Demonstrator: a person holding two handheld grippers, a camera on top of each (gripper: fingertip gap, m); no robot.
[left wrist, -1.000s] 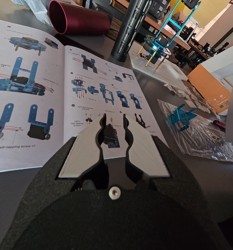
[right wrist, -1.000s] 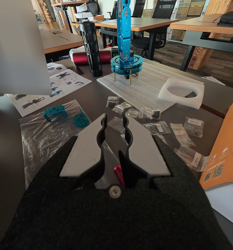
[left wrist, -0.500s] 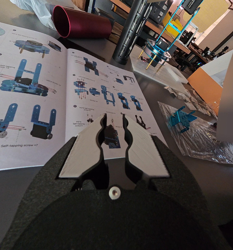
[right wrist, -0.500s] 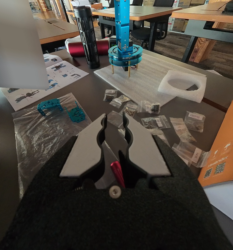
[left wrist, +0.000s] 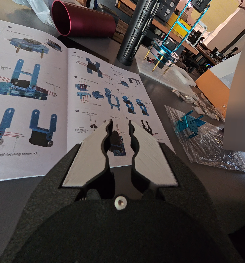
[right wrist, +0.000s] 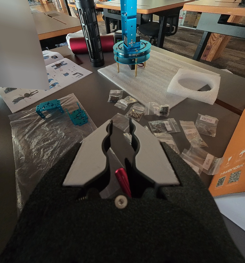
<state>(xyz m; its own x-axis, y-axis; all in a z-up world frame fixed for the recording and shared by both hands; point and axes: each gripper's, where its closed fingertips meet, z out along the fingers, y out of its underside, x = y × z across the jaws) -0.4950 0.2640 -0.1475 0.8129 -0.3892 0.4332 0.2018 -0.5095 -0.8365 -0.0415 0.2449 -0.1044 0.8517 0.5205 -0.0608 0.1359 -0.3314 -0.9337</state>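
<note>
Hovering over the open instruction booklet [left wrist: 50, 99], the left gripper [left wrist: 120, 121] has its jaws parted with nothing between them — only the printed page shows through the gap, low in the frame's centre. At upper left a dark red tube [left wrist: 83, 18] lies on its side; a tall black cylinder [left wrist: 134, 35] stands at upper centre, beside the foam sheet carrying the blue arm assembly [left wrist: 165, 52].

Over in the right wrist view, the right gripper [right wrist: 120, 121] hangs above the dark table [right wrist: 102, 88], jaws apart and empty. A slim red tool handle [right wrist: 122, 180] lies on the table below, showing deep in the gap near the jaw roots — not clamped. Ahead, small clear parts bags [right wrist: 164, 125] scatter across centre right, nearest the fingertips. At centre left, two blue brackets [right wrist: 62, 111] sit on a crinkled plastic sheet [right wrist: 40, 142]. Farther up stand the blue arm base on white foam [right wrist: 144, 84] and a cut foam block [right wrist: 194, 86]; an orange box [right wrist: 238, 156] crowds the right edge.
</note>
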